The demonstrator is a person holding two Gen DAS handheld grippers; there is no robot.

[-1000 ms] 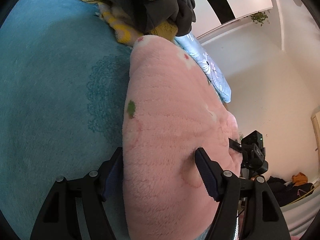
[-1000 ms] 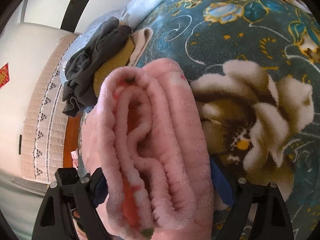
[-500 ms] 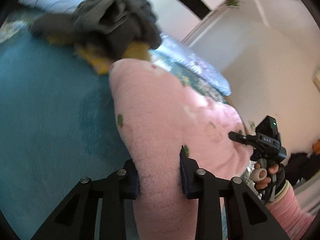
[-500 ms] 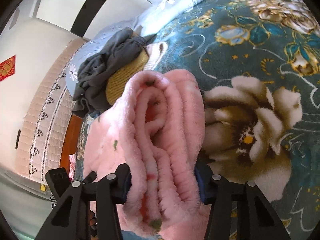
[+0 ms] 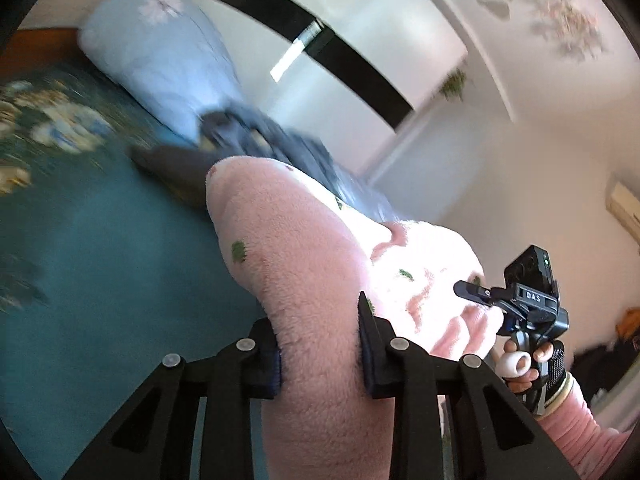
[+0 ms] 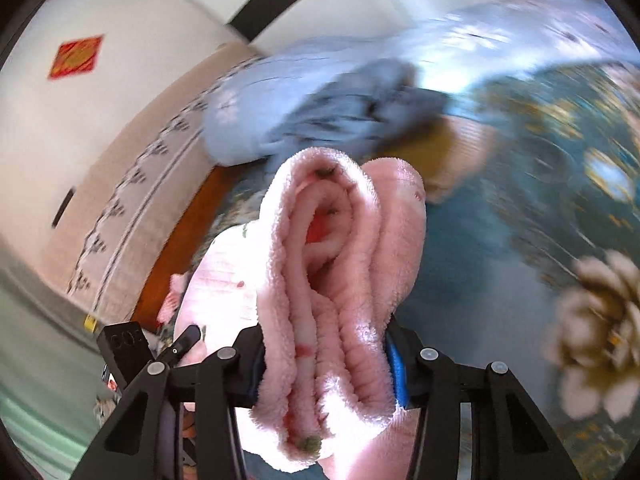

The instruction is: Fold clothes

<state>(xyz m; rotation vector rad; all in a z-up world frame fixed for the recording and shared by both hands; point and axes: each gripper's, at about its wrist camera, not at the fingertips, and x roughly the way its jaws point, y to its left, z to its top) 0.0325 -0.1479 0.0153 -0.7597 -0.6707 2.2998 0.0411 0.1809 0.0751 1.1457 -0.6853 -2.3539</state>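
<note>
Pink fleece garment (image 5: 304,272), folded in layers, is held above the bed (image 5: 100,280), clamped by the left hand-held gripper (image 5: 320,354) and the right hand-held gripper (image 6: 326,364) at opposite ends. Its lower edge is cut off. Grey clothes pile (image 6: 360,112) behind is motion-blurred.

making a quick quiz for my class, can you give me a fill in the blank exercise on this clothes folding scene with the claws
1. Both claws are clamped on a fluffy garment whose colour is ____.
2. In the right wrist view, the right claw grips the garment's ____ layered end.
3. The bedspread under the garment is mostly ____ with a flower pattern.
4. The left claw has the garment ____ its two fingers.

Missing words: pink; folded; teal; between
</note>
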